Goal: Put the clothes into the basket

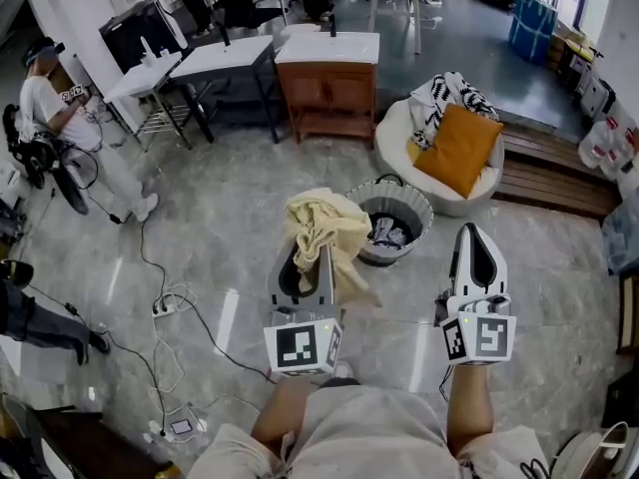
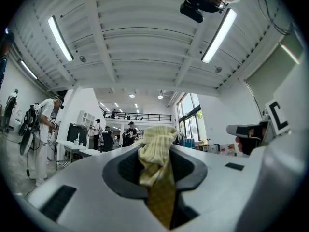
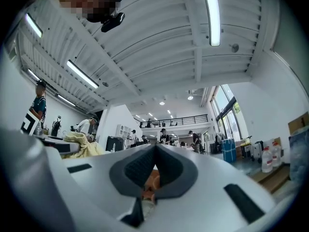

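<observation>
Open floor [image 1: 250, 218] round basket [image 1: 399, 252]; left gripper [image 1: 303, 272] tight on yellow cloth [image 1: 324, 228], right gripper [image 1: 472, 239] jaws seemingly together.

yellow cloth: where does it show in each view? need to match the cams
Head view: yellow cloth at centre, just left of the basket.
Left gripper view: dead centre, clamped between the jaws.
Right gripper view: small, at the left edge, mid-height.
Shared landmark: the left gripper, which carries it in all three.

Pale yellow cloth [image 1: 324, 228], grey basket [image 1: 427, 214], orange cushion [image 1: 459, 148]
</observation>
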